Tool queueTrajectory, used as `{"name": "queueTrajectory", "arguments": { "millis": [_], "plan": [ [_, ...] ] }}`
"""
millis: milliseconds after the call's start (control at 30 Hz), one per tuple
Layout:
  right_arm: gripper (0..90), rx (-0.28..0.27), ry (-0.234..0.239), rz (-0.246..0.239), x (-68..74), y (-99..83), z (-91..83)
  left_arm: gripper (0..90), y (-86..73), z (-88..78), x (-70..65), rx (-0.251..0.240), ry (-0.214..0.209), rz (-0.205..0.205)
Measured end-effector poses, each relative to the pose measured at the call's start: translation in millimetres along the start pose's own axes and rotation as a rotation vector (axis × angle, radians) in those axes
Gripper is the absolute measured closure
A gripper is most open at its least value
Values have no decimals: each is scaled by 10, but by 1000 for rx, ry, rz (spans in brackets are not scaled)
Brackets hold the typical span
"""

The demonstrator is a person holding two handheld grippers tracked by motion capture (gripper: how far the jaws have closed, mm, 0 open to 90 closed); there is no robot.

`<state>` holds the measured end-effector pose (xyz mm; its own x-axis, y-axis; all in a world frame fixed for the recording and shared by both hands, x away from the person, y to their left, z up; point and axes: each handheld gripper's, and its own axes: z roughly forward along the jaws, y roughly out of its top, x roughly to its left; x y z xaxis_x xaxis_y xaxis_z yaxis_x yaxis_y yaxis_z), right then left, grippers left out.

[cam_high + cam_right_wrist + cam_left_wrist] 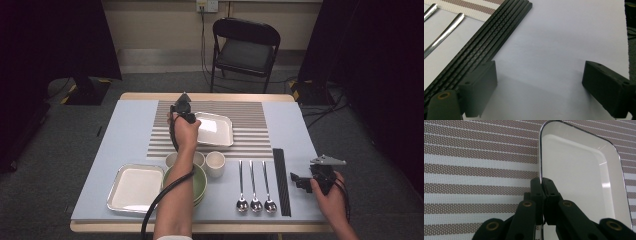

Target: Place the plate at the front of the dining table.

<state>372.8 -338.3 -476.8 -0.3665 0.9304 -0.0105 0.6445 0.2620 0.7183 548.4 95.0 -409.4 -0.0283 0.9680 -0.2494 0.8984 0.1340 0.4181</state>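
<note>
Nearest the camera, the person's left forearm reaches across the green bowls [199, 186] at the surface's [125, 120] near edge. Its left tongs [541, 181] are closed on the rim of a white rectangular tray [579, 177], pinching the tray's edge between the pads. That tray lies on the striped mat [255, 131] toward the far middle of the surface. At the near right corner the right tongs [539, 82] stand wide open with nothing between them, just beside the black chopsticks [486, 42], low over bare surface.
</note>
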Motion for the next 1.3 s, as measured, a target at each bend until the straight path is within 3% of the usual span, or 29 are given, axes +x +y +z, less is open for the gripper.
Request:
{"name": "queueTrajectory", "arguments": {
  "millis": [1300],
  "plan": [
    [119,2,0,-1,-1,0,-1,868,13,-31,30,10,-14,6]
  ]
}}
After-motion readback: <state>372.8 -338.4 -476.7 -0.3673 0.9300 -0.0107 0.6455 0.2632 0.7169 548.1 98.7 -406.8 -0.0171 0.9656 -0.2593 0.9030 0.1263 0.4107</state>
